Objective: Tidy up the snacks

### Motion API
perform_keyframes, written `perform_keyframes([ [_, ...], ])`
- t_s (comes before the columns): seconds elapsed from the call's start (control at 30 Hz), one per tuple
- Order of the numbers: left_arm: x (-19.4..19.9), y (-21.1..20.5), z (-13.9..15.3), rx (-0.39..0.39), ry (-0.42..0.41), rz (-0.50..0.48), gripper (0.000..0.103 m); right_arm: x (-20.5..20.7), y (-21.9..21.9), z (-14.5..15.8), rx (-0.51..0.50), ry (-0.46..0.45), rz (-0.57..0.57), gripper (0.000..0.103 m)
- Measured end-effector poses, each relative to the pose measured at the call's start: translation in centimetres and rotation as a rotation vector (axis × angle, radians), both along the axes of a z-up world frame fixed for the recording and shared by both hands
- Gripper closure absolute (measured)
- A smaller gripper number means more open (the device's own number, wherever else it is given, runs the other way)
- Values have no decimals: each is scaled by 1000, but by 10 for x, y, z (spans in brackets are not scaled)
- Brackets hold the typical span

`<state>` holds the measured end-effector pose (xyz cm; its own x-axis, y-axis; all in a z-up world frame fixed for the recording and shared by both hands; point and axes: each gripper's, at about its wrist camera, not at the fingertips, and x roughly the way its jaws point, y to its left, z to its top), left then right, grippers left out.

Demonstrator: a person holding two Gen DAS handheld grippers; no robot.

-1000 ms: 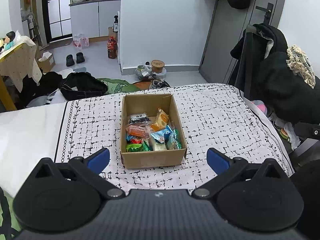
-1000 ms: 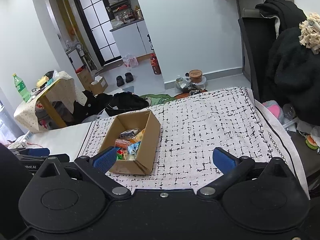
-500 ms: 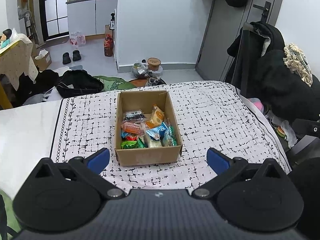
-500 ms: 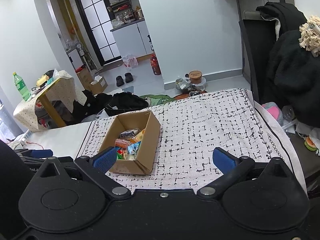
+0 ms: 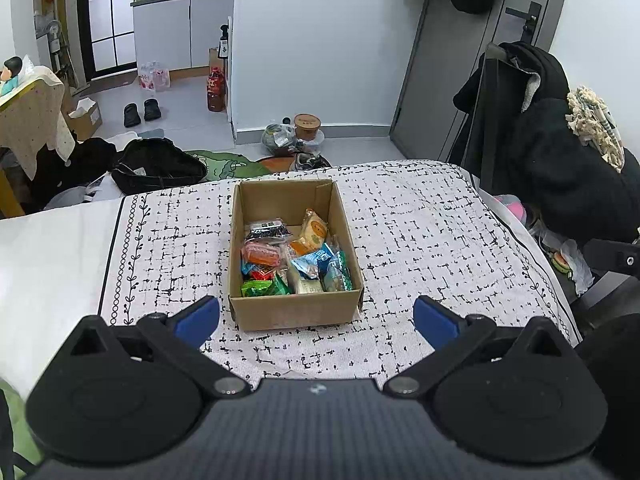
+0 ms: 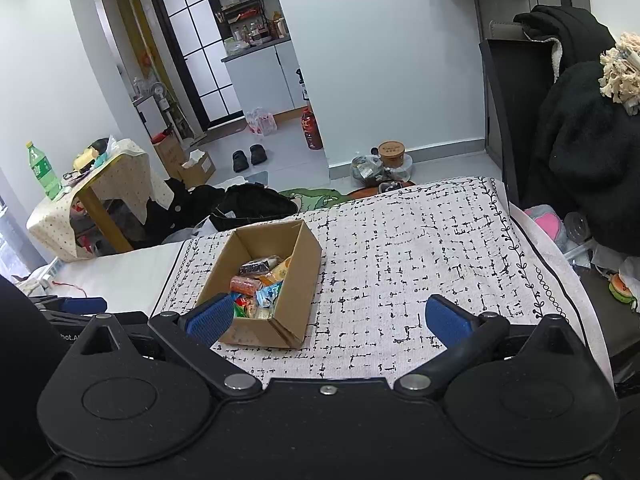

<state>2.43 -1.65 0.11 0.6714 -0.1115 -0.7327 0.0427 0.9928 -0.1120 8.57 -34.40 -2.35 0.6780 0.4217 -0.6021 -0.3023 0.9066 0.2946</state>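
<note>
Both grippers are spread wide and holding nothing. The left gripper [image 5: 316, 318] hangs right in front of the box [image 5: 296, 312], which sits mid-cloth [image 5: 420, 232] at its 12 o'clock with the snacks [image 5: 292, 260] piled inside. For the right gripper [image 6: 328, 320], the box [image 6: 298, 276] is around 11 o'clock.
</note>
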Motion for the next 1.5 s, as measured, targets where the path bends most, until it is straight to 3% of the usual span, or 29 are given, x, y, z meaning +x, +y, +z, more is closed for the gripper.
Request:
perform_keyframes([
  [1.5, -2, 1, 4, 7, -4, -4, 0, -2, 0, 2, -12, -5, 2, 0],
])
